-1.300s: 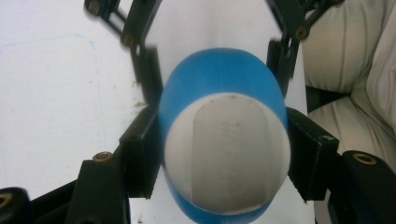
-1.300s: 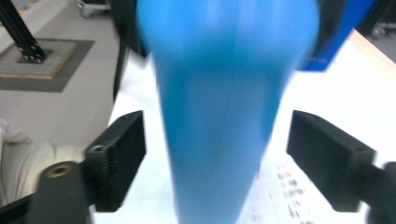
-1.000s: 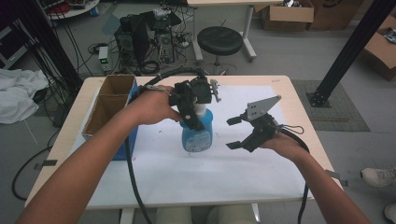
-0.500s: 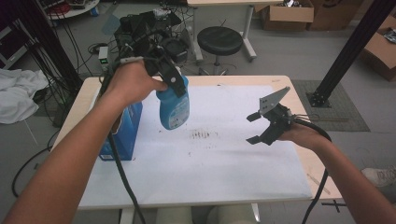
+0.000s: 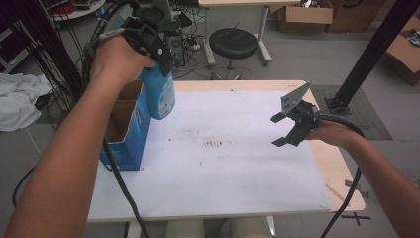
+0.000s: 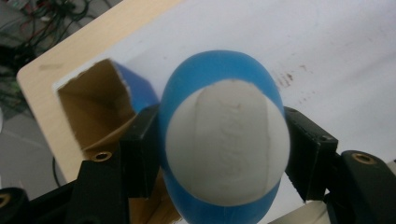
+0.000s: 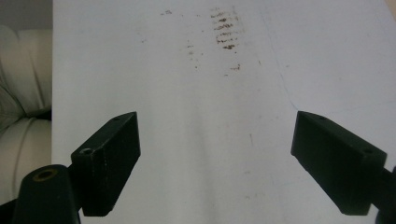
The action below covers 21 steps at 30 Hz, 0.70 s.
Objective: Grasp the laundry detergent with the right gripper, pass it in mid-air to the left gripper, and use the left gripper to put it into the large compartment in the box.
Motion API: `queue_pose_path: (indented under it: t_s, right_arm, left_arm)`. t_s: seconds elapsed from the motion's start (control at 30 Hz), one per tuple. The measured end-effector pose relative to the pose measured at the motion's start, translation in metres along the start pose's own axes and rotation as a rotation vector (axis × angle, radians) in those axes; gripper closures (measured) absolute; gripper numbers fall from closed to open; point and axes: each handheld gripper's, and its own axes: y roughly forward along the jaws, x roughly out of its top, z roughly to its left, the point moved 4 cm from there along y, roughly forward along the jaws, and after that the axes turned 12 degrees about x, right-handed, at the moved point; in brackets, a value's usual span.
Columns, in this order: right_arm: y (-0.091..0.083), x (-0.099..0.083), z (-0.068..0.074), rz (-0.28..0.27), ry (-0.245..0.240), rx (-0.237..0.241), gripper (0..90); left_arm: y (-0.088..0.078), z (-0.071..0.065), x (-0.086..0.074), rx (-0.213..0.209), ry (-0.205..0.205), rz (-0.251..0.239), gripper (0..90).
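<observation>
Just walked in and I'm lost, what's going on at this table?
A person is working with a hand-held gripper in each hand. The left gripper is clamped on a blue bottle, held in the air beside the open top of a blue cardboard box at the table's left edge. The right gripper hangs open with nothing between its jaws, above the white sheet, which has some brown smudges.

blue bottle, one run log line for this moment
left gripper: shut on blue plastic bottle | above open cardboard box | right gripper: open, nothing held

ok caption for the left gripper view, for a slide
Left gripper clamps a blue bottle above an open cardboard box.
</observation>
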Motion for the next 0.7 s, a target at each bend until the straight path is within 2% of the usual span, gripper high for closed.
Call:
queue_pose_path:
  t_s: [0.1, 0.3, 0.53, 0.7]
  right_arm:
    - [-0.002, 0.0, -0.002, 0.022, 0.001, -0.004, 15.7]
    - [-0.004, -0.002, -0.005, 0.026, -0.005, -0.007, 15.7]
    - [-0.003, -0.006, -0.008, 0.038, -0.003, -0.004, 15.7]
    - [-0.003, -0.009, -0.009, 0.04, -0.003, -0.003, 15.7]
  left_arm:
    - [-0.006, 0.013, 0.0, 0.025, -0.047, 0.014, 38.1]
    - [-0.015, 0.04, -0.007, 0.062, -0.141, 0.036, 38.1]
    - [-0.012, 0.061, -0.019, 0.082, -0.224, 0.062, 38.1]
    - [-0.003, 0.074, -0.03, 0.107, -0.268, 0.081, 38.1]
